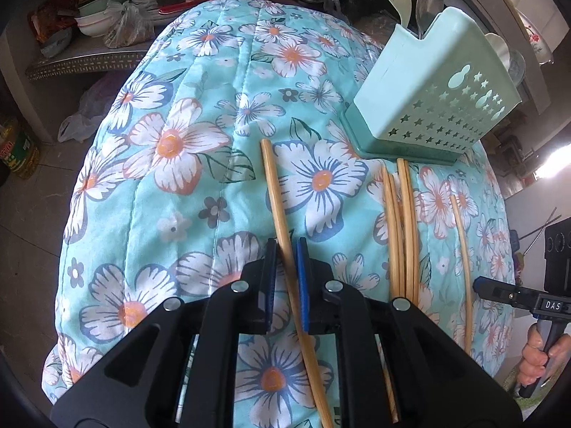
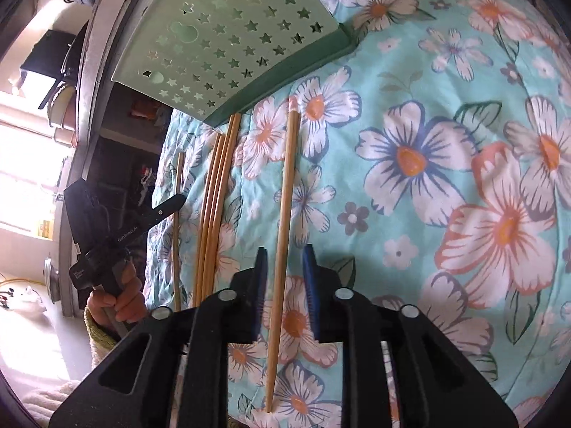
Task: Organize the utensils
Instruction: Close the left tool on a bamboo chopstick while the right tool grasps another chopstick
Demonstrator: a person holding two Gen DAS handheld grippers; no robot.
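Observation:
Wooden chopsticks lie on a floral quilt (image 1: 178, 185). In the left wrist view, my left gripper (image 1: 286, 246) is open with its blue pads on either side of one chopstick (image 1: 276, 192). A bundle of several chopsticks (image 1: 403, 228) and a single one (image 1: 462, 253) lie to the right. A mint green utensil holder (image 1: 435, 100) with star holes stands beyond them and holds a spoon (image 1: 428, 0). In the right wrist view, my right gripper (image 2: 285, 253) is open around a single chopstick (image 2: 285, 199); the bundle (image 2: 214, 207) and holder (image 2: 228, 35) lie to the left.
A shelf with bowls and bags (image 1: 107, 25) stands beyond the quilt on the left. A yellow oil bottle (image 1: 18, 149) sits on the floor. The other hand-held gripper (image 1: 528, 303) shows at the right edge, and in the right wrist view (image 2: 107, 235) at the left.

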